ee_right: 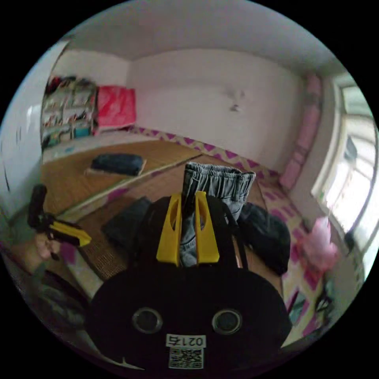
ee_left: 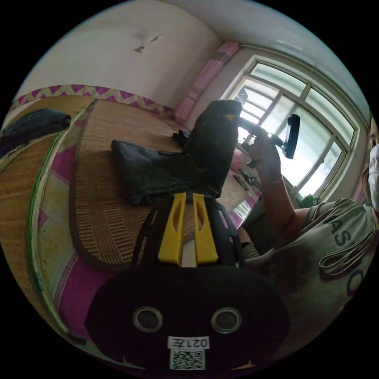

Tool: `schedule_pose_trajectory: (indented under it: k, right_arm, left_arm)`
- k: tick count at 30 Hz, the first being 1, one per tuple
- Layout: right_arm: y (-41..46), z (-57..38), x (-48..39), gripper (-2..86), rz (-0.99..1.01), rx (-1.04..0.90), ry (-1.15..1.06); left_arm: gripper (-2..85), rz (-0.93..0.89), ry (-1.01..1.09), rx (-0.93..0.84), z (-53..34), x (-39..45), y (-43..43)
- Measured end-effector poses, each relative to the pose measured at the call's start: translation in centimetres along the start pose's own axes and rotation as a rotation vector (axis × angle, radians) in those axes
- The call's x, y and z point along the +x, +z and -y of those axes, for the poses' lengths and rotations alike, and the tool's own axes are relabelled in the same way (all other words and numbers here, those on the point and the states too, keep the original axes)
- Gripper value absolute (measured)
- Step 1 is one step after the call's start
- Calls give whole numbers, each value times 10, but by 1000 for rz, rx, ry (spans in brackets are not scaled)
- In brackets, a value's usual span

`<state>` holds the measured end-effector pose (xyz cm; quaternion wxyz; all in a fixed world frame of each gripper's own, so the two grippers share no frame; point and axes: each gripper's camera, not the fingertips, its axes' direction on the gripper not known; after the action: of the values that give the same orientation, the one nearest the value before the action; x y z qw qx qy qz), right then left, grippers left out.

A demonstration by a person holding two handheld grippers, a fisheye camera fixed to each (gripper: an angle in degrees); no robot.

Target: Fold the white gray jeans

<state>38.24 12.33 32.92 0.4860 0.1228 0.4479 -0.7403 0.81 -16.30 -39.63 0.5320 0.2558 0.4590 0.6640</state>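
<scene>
woven mats cover a low platform point(ee_left: 98, 221) under both cameras, with pink zigzag trim along the wall behind and a bright window point(ee_left: 300, 130) off to one side

nearest in the right gripper view, the right gripper point(ee_right: 188, 205) has its yellow fingers point(ee_right: 169, 233) nearly together with a fold of the jeans point(ee_right: 215, 183) pinched between them; the elastic waistband stands up just past the tips and the garment hangs off the mat. in the left gripper view the same jeans point(ee_left: 213, 150) read dark against the window, held aloft beside the person's hand point(ee_left: 264, 154)

the left gripper point(ee_left: 188, 199) has its fingers point(ee_left: 171, 233) close to parallel with a narrow gap, and i can't tell for sure whether any cloth is caught between them; it looks empty. just beyond its tips lies a dark garment point(ee_left: 152, 173) spread on the mat. the right gripper view shows more dark clothes point(ee_right: 262, 233) beside and under the hanging jeans, and a folded dark pile point(ee_right: 116, 164) further back on the platform

risks, as i judge them: the hold is on a single bunch near the waistband, so the weight of the legs could drag the fabric out of the fingers. lowering the jeans here could drop them onto the dark clothes, tangling the two. with the legs hanging unsupported, they may land twisted, and any fold would come out crooked
</scene>
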Motion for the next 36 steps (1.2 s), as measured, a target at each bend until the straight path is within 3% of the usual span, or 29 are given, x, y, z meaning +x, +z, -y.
schedule_pose_trajectory:
  k: [4, 6, 11, 19, 22, 25, 27, 30, 32, 36]
  right_arm:
    - [89, -6, -160, 54, 10, -86, -285]
    - [168, -35, -226, 53, 58, -270, -389]
    - [168, -37, -229, 51, 54, -186, -234]
    - [229, -72, -267, 59, 124, -248, -368]
    - [232, -64, -245, 64, 227, -288, -346]
    - [216, -56, -184, 66, 446, -300, -317]
    - [209, -51, -94, 107, 490, -284, -77]
    - [225, -65, 28, 140, 350, -306, 231]
    - [248, -83, 96, 156, 335, -361, 397]
    - [314, -131, 201, 171, 511, -477, 667]
  left_arm:
    - [-4, 25, -32, 16, 0, -19, -17]
    - [-6, 40, -48, 20, 1, -30, -30]
    - [-8, 96, -75, 51, 9, -50, -58]
    - [-7, 67, -84, 100, 71, -81, -47]
    - [5, 72, -99, 113, 104, -94, -38]
    - [106, 115, -146, 91, 140, -112, -29]
    - [181, 127, -200, 49, 167, -133, -19]
    - [218, 132, -259, -47, 195, -160, -1]
    - [226, 98, -301, -111, 208, -176, 12]
    - [192, 67, -351, -210, 231, -199, 31]
